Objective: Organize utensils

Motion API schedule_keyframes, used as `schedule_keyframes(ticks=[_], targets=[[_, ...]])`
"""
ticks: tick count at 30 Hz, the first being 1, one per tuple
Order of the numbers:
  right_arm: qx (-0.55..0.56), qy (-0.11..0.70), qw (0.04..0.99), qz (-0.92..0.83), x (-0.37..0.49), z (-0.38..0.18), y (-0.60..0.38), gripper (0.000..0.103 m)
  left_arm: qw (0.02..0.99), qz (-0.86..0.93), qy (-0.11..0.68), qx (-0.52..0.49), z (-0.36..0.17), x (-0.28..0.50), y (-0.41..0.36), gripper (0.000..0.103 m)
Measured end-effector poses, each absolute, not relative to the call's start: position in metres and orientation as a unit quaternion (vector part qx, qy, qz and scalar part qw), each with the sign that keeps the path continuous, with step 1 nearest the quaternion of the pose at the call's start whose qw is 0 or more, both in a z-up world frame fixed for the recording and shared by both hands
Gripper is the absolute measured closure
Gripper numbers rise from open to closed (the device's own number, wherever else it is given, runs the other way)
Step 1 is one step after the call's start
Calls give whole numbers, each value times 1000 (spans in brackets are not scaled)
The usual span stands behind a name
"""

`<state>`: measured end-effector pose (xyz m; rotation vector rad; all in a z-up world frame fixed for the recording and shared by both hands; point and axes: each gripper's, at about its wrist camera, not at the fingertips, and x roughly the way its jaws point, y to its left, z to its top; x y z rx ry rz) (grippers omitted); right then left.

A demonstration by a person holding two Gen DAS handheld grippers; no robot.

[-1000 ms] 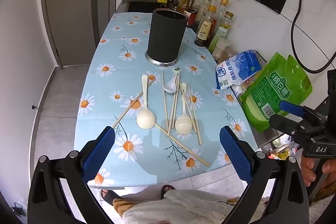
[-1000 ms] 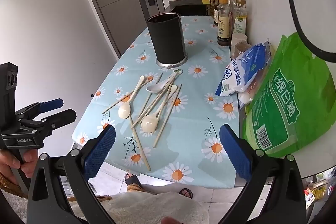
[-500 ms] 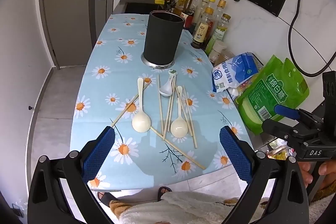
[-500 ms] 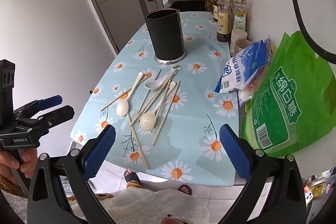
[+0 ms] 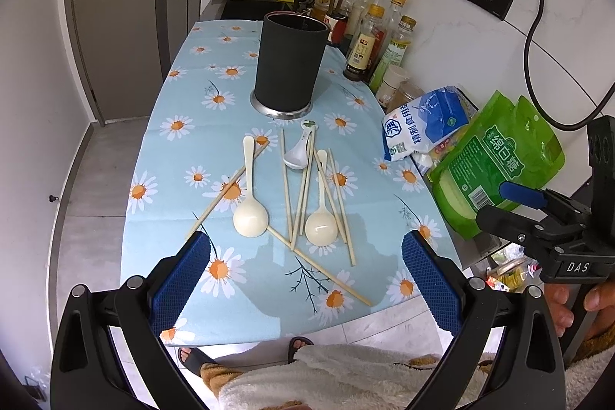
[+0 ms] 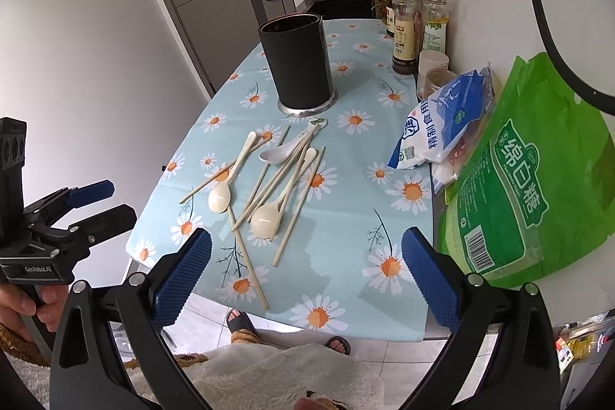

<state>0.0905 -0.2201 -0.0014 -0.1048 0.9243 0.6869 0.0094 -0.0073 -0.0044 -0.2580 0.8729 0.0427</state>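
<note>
Left gripper [image 5: 305,279] and right gripper [image 6: 305,275] both spread wide, empty, above worktop's near edge; 3 spoons [image 5: 250,216], chopsticks [image 5: 286,179] mid-worktop; black holder [image 5: 290,62] behind.

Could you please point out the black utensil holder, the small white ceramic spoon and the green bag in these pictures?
black utensil holder [image 5: 290,64], left wrist view, middle of its outer wall.
white ceramic spoon [image 5: 296,158], left wrist view, its bowl.
green bag [image 6: 538,179], right wrist view, its printed front.
</note>
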Motion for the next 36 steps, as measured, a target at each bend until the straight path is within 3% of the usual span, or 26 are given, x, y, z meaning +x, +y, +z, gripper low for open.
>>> schedule_keyframes(ticks=[36], targets=[[-63,449,827,331,90,-7,-210,5,898,22,422,-125,-7,8,-6,7]])
